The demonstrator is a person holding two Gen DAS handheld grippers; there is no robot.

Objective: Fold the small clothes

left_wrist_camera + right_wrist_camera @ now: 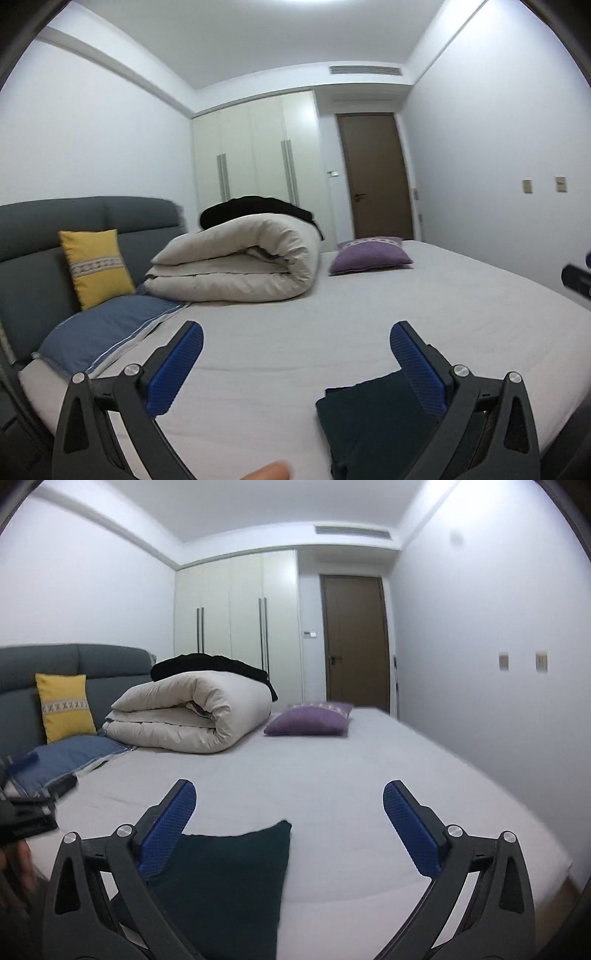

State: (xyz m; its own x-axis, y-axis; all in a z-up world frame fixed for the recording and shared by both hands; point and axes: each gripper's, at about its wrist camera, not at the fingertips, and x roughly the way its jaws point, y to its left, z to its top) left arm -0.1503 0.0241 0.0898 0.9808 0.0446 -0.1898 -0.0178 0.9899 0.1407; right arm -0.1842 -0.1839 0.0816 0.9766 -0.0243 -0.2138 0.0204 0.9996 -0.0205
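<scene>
Left gripper [295,354] hangs wide apart, holding nothing; the dark teal folded cloth [369,424] lies on the grey bedsheet [369,314] at its five o'clock. Right gripper [288,819] gapes wide too, the cloth at seven o'clock. Risk: a one-layer pinch could drag the fold open. No containers in view.

Bedroom interior: pale walls, white wardrobe [236,627] beside a brown door [356,638], ceiling vent [352,531]. Grey headboard [55,258] (yellow cushion [96,267] leaning against it) at the bed's [351,760] left edge; rolled duvet [184,716] and purple cushion [308,720] toward its far edge.
</scene>
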